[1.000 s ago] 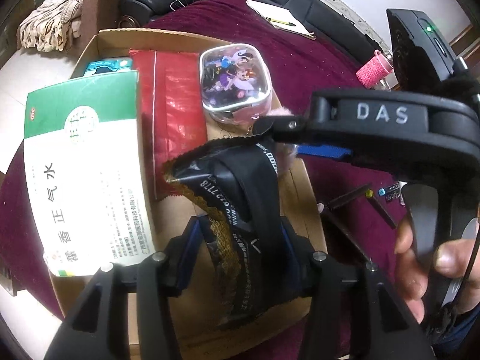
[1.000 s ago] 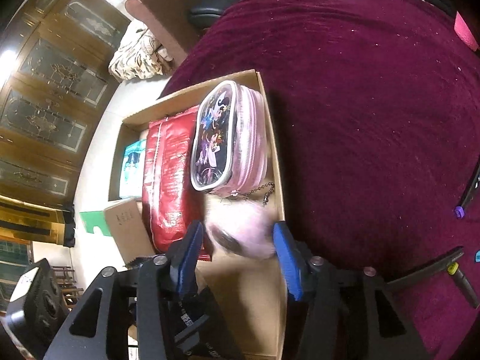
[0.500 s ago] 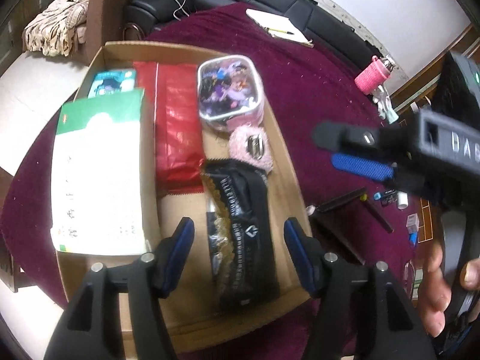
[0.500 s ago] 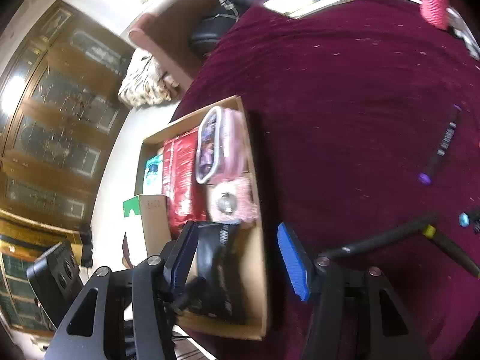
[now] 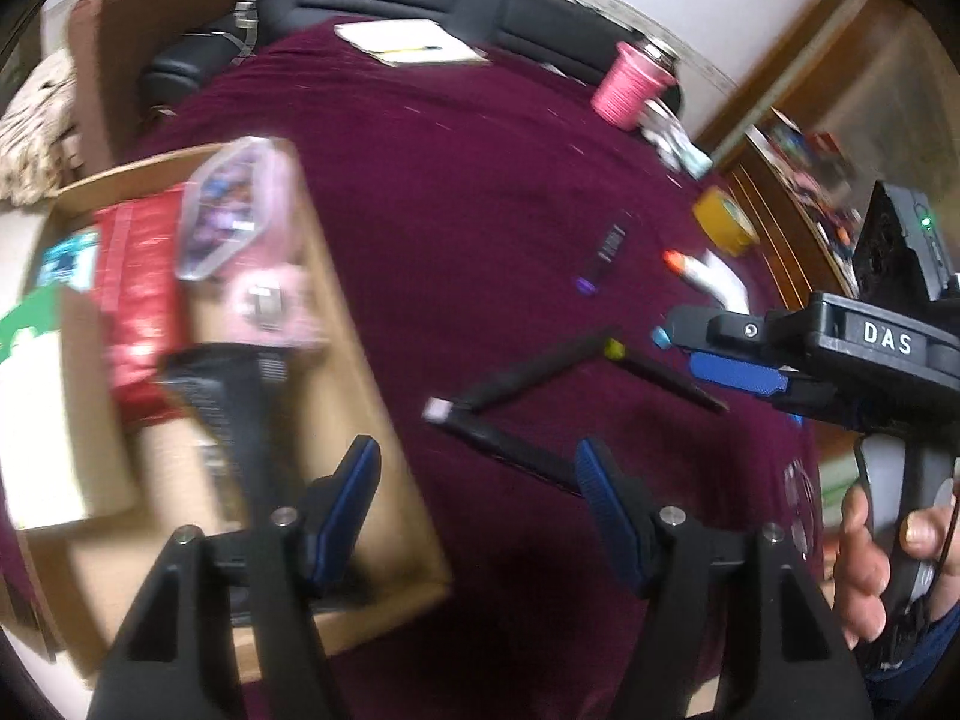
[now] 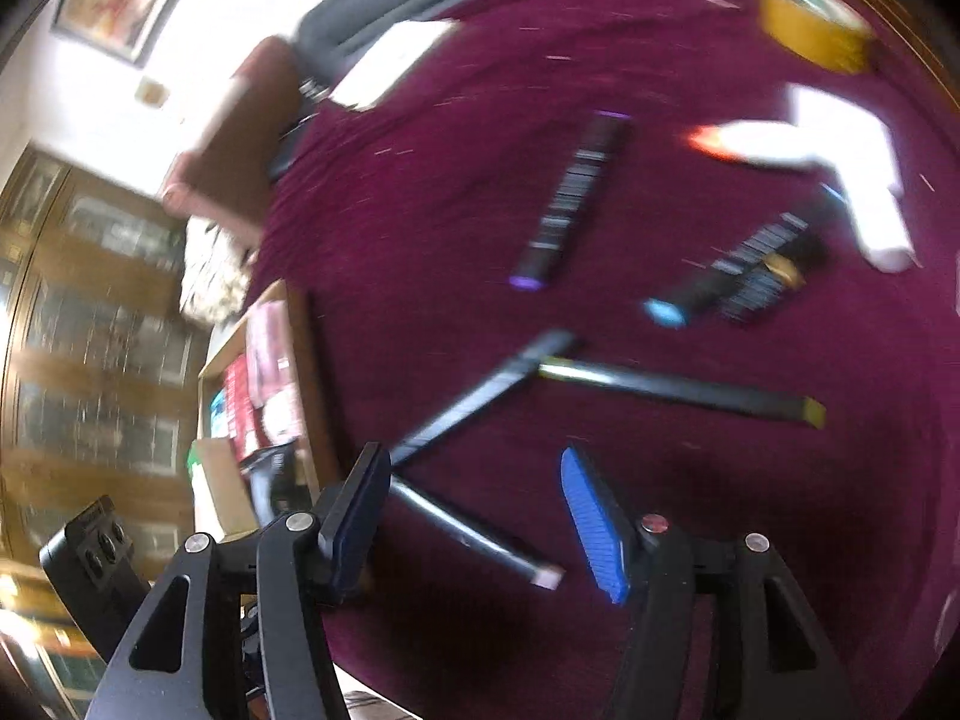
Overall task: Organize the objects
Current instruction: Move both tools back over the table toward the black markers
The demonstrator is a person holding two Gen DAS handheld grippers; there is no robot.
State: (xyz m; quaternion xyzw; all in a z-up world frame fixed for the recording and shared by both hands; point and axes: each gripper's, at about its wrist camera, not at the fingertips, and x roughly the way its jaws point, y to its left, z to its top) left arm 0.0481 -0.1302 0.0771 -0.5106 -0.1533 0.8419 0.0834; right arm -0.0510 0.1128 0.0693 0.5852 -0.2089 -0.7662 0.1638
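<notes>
- The left wrist view takes in the whole cardboard box [image 5: 384,420] at the left; the right wrist view shows only a foreshortened sliver of it at the left edge
- Only the left view shows the right gripper [image 5: 720,354] from the side, with a hand [image 5: 864,564] wrapped round its handle at the right edge
- Only the right view shows the blue-tipped marker [image 6: 720,288] clearly, lying beside a dark barcoded item
- The left gripper [image 5: 477,516] stands released, nothing between its blue pads; its jaws have just been opening
- The right gripper's jaws have just been opening too and stand apart, and a black pen [image 6: 474,534] lies on the cloth beneath them, not gripped
- Packed in the box: a green-and-white carton [image 5: 36,420], a red foil pouch [image 5: 138,294], a pink cartoon pencil case [image 5: 234,210], a pink fluffy item [image 5: 270,312] and a black packet [image 5: 234,420], all blurred
- Loose on the maroon-clothed bench [image 5: 456,204]: black pens crossing near the middle, a purple-tipped marker [image 6: 570,204], a white tube with an orange tip [image 6: 774,144], a yellow tape roll [image 6: 810,24] and a pink roll [image 5: 627,84]
- The box's right wall runs just beside the left gripper's left finger; open cloth lies between the box and the pens
</notes>
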